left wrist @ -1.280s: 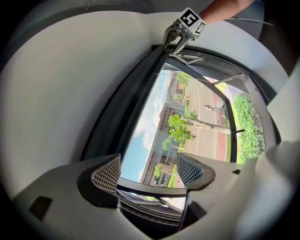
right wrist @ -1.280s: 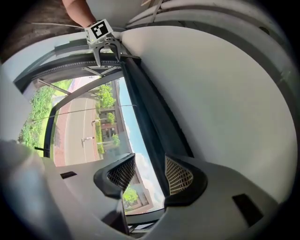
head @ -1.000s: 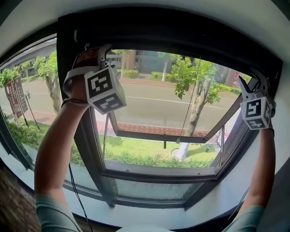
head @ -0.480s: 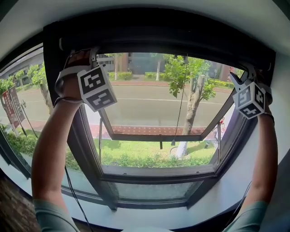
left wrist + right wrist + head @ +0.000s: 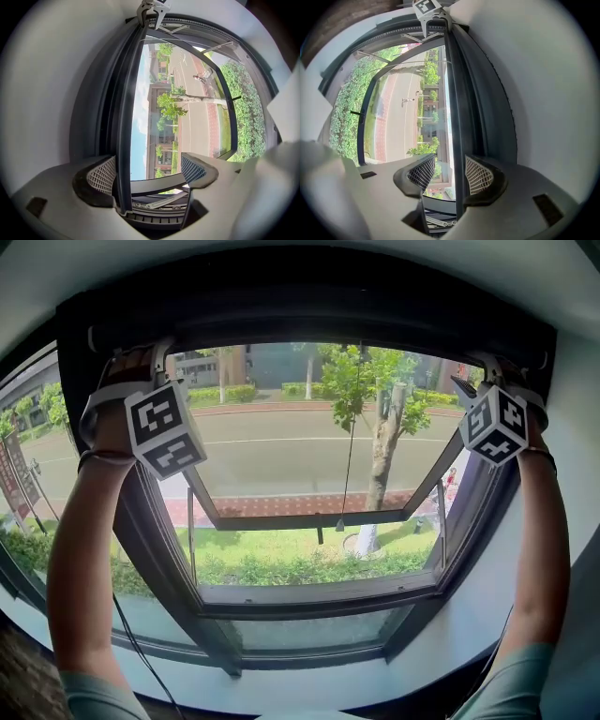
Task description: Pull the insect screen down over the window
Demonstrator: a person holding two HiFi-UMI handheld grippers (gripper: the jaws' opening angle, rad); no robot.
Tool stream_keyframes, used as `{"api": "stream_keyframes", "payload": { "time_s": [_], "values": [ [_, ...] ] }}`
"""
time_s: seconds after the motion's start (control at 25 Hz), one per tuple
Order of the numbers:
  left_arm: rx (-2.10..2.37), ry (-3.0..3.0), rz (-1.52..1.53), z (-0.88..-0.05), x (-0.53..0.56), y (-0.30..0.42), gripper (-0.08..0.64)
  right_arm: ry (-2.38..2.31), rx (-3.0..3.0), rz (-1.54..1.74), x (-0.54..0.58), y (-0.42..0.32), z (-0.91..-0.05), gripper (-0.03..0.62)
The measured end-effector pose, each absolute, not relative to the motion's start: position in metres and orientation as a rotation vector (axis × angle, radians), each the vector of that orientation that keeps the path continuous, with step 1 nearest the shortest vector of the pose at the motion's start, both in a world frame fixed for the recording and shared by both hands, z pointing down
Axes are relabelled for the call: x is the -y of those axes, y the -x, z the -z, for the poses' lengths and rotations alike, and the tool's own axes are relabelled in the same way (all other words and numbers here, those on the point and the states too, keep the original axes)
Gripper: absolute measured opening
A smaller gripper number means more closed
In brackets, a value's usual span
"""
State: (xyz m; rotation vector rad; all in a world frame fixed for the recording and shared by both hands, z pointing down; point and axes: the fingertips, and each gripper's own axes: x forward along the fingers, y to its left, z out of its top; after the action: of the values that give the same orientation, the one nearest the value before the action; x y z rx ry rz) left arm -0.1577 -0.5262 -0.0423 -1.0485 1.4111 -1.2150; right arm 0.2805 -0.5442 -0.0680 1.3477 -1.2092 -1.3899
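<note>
Outside the glass lie a sunlit road [image 5: 281,465], a strip of lawn [image 5: 281,545] and a street tree [image 5: 375,390], seen through a dark window frame [image 5: 309,592] whose casement sash [image 5: 300,519] stands swung outward. Both my arms are raised to the head of the window. In the head view, my left gripper [image 5: 147,171] is at 10 o'clock and my right gripper [image 5: 445,176] at 2 o'clock, each with its marker cube facing the camera. The insect screen pull bar [image 5: 319,326] sits at 12 o'clock, up against the dark housing along the top of the opening. A thin pull cord [image 5: 349,446] hangs from it toward 6 o'clock. Left gripper: the fingers are spread wide and straddle the bar without clamping it. The bar lies just beside the mesh pad [image 5: 102,176] at 9 o'clock and well apart from the pad at 3 o'clock. Right gripper: the fingers are likewise spread and astride the bar. The bar lies just beside the pad [image 5: 479,176] at 3 o'clock, with daylight between it and the pad at 9 o'clock. A black cable [image 5: 141,652] trails below my left forearm.
</note>
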Motion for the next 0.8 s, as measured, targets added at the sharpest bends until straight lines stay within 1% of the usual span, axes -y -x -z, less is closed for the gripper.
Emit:
{"api": "stream_keyframes", "payload": {
  "time_s": [0.32,0.8],
  "values": [
    [-1.403,1.041,1.265,0.039,0.526,0.159,0.422,-1.332,1.147,1.376,0.548,-0.282,0.072,0.186],
    [-1.349,1.106,1.325,0.010,0.519,0.159,0.422,-1.244,1.160,1.296,0.546,-0.282,0.040,0.186]
  ]
}}
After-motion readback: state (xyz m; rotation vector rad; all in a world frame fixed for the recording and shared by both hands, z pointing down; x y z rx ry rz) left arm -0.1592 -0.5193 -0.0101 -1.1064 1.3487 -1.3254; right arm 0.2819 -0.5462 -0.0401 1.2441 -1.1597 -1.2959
